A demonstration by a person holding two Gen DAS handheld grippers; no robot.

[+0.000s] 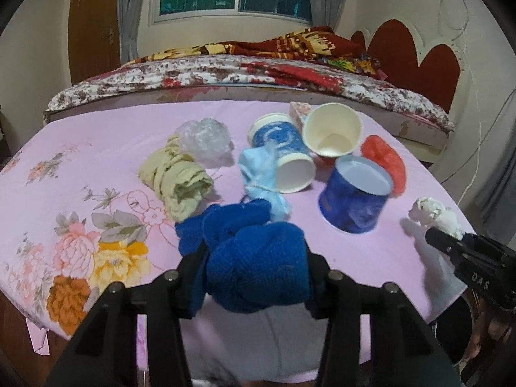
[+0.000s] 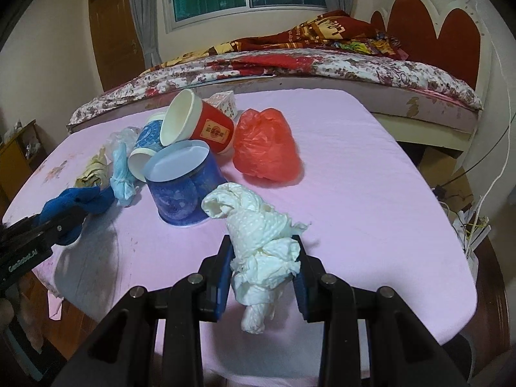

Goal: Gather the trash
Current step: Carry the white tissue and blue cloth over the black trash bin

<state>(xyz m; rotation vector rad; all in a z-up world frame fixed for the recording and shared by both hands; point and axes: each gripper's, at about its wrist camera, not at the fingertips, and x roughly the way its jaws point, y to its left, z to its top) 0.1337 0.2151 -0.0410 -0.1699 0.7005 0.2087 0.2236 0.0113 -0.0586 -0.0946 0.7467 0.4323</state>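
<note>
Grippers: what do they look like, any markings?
Both are matte black, angular linkage frames with round silver pivot pins. The right gripper has blue pads on its fingers. White lettering on the sides: "DAS" on the right one, "GenRobot.AI" on the left gripper. No cables or sleeves visible.

My left gripper (image 1: 254, 264) is matte black plastic: two angular fingers on hinged linkage arms, with round silver screws at the joints. My right gripper (image 2: 262, 258) has the same black build and silver screws, plus blue pads (image 2: 222, 277) inside the fingers. White lettering runs along each gripper's side, only partly readable in the other's view.
</note>
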